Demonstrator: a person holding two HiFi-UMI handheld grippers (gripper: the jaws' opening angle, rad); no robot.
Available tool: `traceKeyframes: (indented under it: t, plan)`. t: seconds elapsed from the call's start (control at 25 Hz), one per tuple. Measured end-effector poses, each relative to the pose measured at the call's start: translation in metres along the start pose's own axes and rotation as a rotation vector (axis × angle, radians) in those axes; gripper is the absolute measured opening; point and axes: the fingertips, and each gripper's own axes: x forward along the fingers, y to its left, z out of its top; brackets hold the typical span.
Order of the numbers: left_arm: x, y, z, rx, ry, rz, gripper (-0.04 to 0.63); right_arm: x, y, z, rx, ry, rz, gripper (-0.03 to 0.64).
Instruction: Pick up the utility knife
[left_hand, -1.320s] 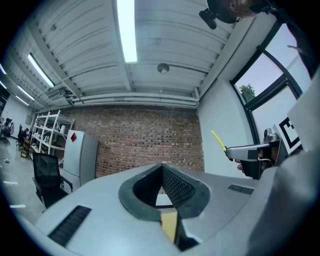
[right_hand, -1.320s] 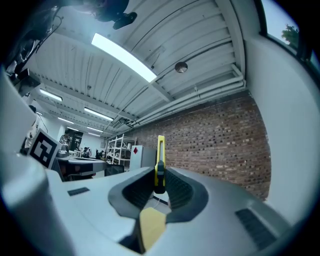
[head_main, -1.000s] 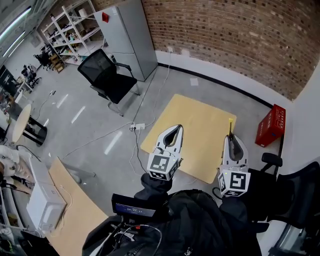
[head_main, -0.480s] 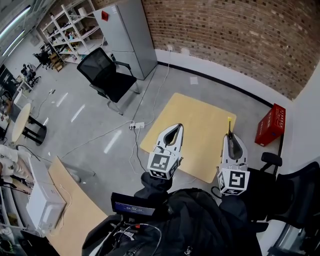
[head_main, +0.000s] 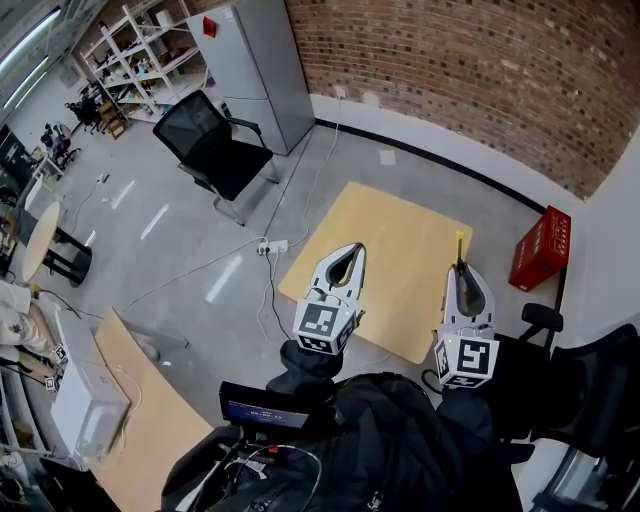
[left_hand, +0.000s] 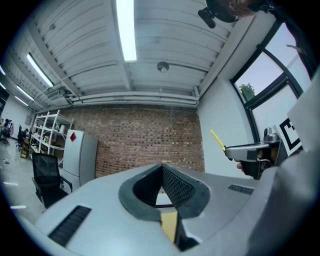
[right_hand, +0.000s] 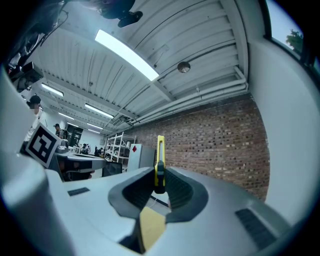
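Right gripper (right_hand: 159, 187) is clamping the knife (right_hand: 159, 155), yellow body poking up past its tips. Left gripper (left_hand: 161, 170) is hovering alongside, jaws together, empty. What's wanted now: firm squeeze, steady wrist, no tilting.

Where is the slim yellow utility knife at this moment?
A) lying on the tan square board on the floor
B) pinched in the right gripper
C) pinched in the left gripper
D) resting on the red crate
B: the right gripper view shows the slim yellow utility knife clamped between the jaws of the right gripper, sticking out past their tips, while the left gripper is shut on nothing.
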Motion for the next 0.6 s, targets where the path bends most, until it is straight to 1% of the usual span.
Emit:
traceKeyframes:
  t: [0.6]
  plan:
    - [0.0047,0.0041,0.0024,0.006,-0.001,0.006,-0.003,0.0044,-0.0025,-0.0005,-0.001,-0.005,-0.007,0.067]
